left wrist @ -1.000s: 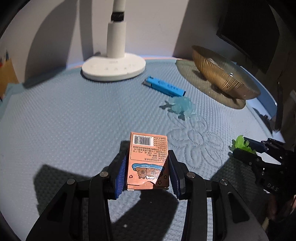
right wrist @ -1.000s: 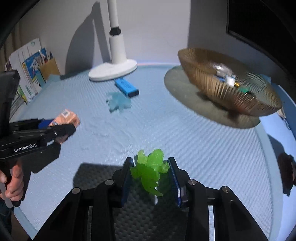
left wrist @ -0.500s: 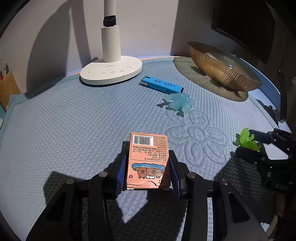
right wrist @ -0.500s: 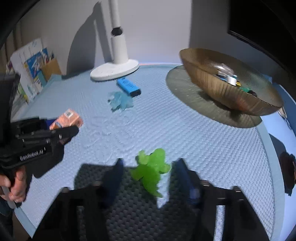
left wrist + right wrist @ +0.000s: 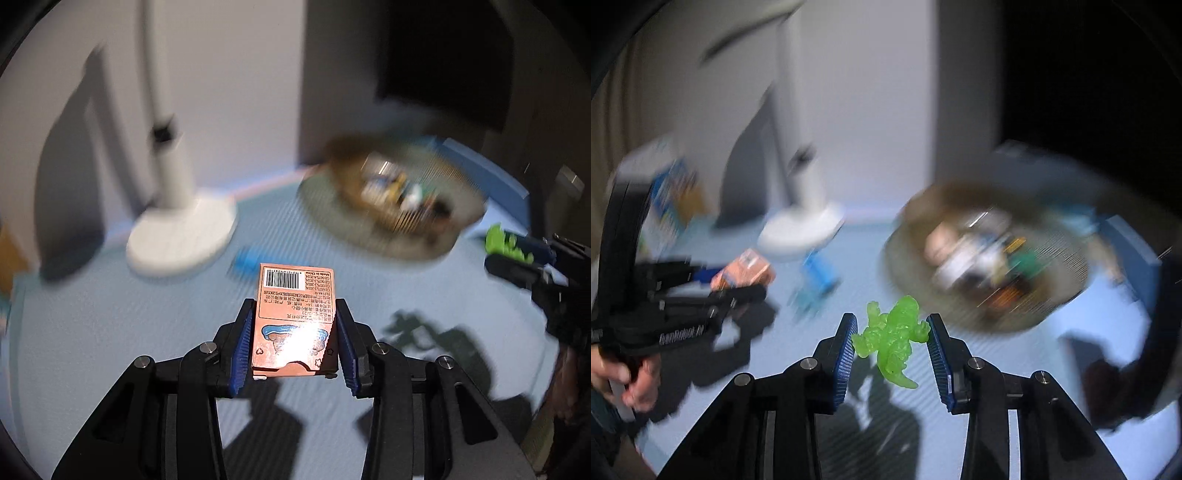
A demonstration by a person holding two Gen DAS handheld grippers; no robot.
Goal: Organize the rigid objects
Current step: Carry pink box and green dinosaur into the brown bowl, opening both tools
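The left gripper [image 5: 293, 345] has its blue ribbed jaws clamped on the sides of a flat salmon-orange cardboard box [image 5: 294, 317] with a barcode, held above the light blue textured mat [image 5: 110, 332]. The right gripper [image 5: 892, 349] pinches a translucent green plastic dinosaur figure [image 5: 893, 338], but only its outstretched limbs appear to touch the pads, so the hold looks thin and the toy could twist or drop. Ahead sits the ribbed golden bowl [image 5: 990, 258], already holding small items; both views are blurred, suggesting fast motion. Both grippers head for one bowl, so they could collide, or the box could catch the rim. A white desk lamp base [image 5: 183, 236] stands left.
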